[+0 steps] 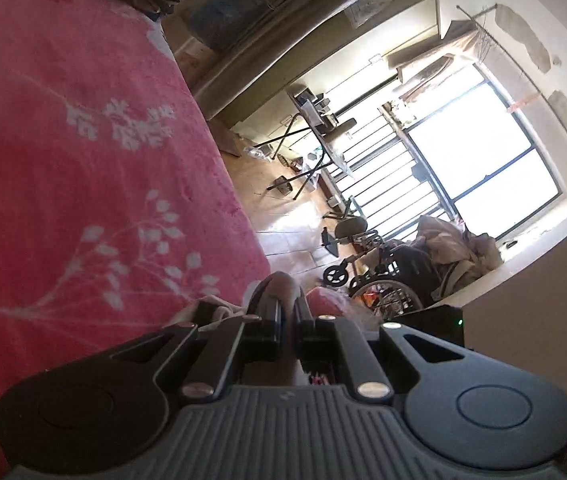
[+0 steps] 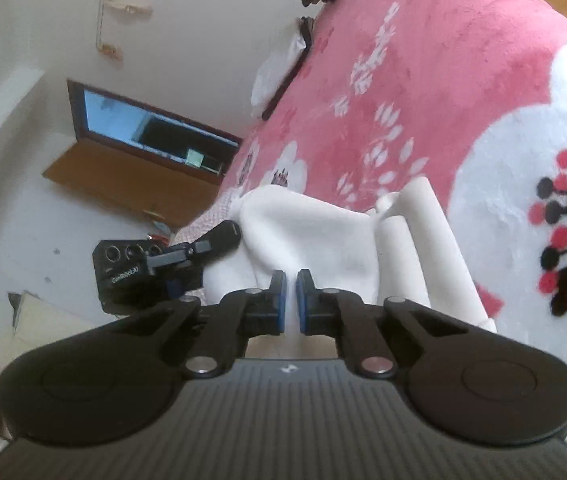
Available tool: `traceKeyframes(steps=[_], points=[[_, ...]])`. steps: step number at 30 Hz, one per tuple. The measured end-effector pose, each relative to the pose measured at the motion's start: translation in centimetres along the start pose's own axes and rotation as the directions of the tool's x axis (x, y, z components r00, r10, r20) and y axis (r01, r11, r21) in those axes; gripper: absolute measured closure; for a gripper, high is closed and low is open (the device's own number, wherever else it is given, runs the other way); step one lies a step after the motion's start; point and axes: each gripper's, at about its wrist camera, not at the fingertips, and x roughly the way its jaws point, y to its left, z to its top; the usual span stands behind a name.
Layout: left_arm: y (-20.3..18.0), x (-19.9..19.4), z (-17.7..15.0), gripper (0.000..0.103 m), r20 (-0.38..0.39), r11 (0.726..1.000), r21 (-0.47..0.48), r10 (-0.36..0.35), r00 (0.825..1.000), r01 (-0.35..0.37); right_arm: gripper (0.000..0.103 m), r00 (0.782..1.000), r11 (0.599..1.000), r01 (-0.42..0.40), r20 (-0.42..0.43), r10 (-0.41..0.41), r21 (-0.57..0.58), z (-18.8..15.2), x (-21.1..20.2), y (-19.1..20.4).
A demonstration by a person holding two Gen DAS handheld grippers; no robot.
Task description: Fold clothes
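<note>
Right claw (image 2: 291, 292) clamped on white garment (image 2: 315, 236), fold pinched between blue pads. Left claw (image 1: 285, 304) clamped on same cloth at its far edge. Garment draped over pink floral blanket (image 2: 423, 60) on bed.

Open pink blanket (image 2: 443, 60) beyond garment (image 2: 311, 232)

Both wrist views tilted, low over pink blanket (image 1: 83, 140), left facing window (image 1: 483, 168), right facing wall.
</note>
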Motion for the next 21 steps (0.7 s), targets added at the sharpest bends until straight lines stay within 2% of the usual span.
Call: traceKeyframes(steps=[3,7,11,13,15,16,19,21], points=[[-0.2,0.2,0.0,0.096,-0.002,1.000,0.016,0.006,1.000,-0.006,0.094,0.992,0.992,0.121,0.052,-0.119,-0.033,0.4,-1.2,0.6],[-0.6,0.1,-0.2,0.096,-0.002,1.000,0.031,-0.005,1.000,0.005,0.094,0.966,0.958,0.233,0.154,-0.208,-0.169,0.9,-2.2,3.3],[-1.1,0.0,-0.3,0.096,-0.003,0.999,0.046,-0.018,1.000,0.018,0.095,0.945,0.920,0.325,0.121,-0.305,-0.221,1.3,0.4,3.7],[-1.4,-0.1,-0.3,0.096,-0.002,0.999,0.047,-0.026,1.000,0.026,0.096,0.962,0.945,0.271,0.098,-0.256,-0.184,1.5,1.1,3.0],[-1.5,-0.1,-0.2,0.096,0.003,0.998,0.047,-0.030,1.000,0.030,0.096,0.986,0.978,0.158,0.070,-0.150,-0.136,1.8,1.4,2.5],[-1.5,0.0,-0.2,0.096,0.005,0.999,0.048,-0.026,1.000,0.026,0.096,0.992,0.987,0.117,0.065,-0.110,-0.114,2.0,1.6,2.3],[-1.0,0.8,0.1,0.096,0.008,0.999,0.044,0.022,1.000,-0.023,0.095,0.988,0.987,0.137,0.083,-0.131,-0.079,2.2,0.9,1.7],[-0.3,1.7,0.3,0.095,0.003,0.996,0.032,0.080,0.997,-0.080,0.095,0.981,0.986,0.161,0.114,-0.156,-0.037,2.2,-0.2,1.0]])
